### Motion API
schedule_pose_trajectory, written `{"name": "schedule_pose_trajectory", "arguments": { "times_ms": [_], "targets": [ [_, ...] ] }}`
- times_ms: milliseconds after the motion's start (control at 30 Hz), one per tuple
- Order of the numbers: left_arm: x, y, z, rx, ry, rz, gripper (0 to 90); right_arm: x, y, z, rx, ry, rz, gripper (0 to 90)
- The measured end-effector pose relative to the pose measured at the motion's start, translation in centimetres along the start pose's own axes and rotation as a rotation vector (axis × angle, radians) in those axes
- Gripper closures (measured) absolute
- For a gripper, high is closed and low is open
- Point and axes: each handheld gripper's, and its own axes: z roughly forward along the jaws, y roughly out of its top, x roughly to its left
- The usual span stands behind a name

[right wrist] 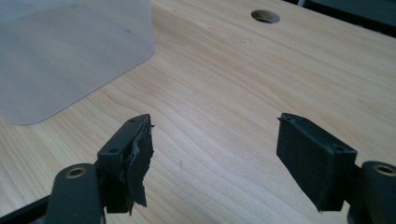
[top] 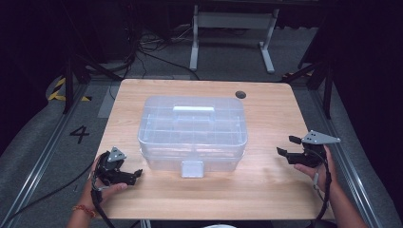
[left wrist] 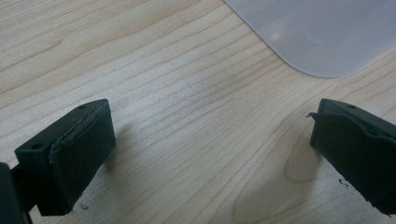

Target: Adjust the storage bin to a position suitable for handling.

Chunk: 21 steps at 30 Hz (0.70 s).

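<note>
Roughly, scene: a clear plastic storage box [top: 192, 133] is sitting mid tabletop [top: 266, 190], lid on, handle lying flat on top, front latch [top: 192, 168] facing the person.
Left tongs [top: 134, 174]: lying low at the near-left part of the tabletop, pointing right toward the box's near-left corner; jaws standing spread, nothing between them.
Left hand [top: 102, 183]: wrapping the tongs' body from below and behind, forearm coming in from the bottom edge, a red-orange band on the wrist, cable trailing down off the tabletop edge.
Left tongs, own view [left wrist: 210, 154]: both black jaws sitting wide apart over bare wood; a rounded corner of the box [left wrist: 322, 32] showing top right, apart from the jaws.
Right tongs [top: 288, 145]: hovering at the right side of the tabletop, pointing left toward the box's right end, well apart from it; jaws spread, gripping nothing; grey three-cornered plate on top.
Right hand [top: 316, 166]: holding the tongs from below, forearm angling in from the bottom right.
Right tongs, own view [right wrist: 215, 154]: jaws open over wood, left pad's rubber looking torn at its edge; box wall [right wrist: 70, 51] top left; round cable hole [right wrist: 265, 17] in the tabletop far ahead.
</note>
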Motion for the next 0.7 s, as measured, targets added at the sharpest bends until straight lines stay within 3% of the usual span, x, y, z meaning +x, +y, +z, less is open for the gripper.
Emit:
{"name": "schedule_pose_trajectory", "arguments": {
  "times_ms": [400, 700],
  "targets": [
    [0.0, 0.0, 0.0, 0.0, 0.001, 0.0, 0.5, 1.2, 2.9, -0.5, -0.025, 0.036, -0.061, 29.0],
    [0.0, 0.0, 0.0, 0.0, 0.001, -0.001, 0.5, 1.6, 5.2, -0.8, -0.06, 0.071, -0.074, 29.8]
  ]
}}
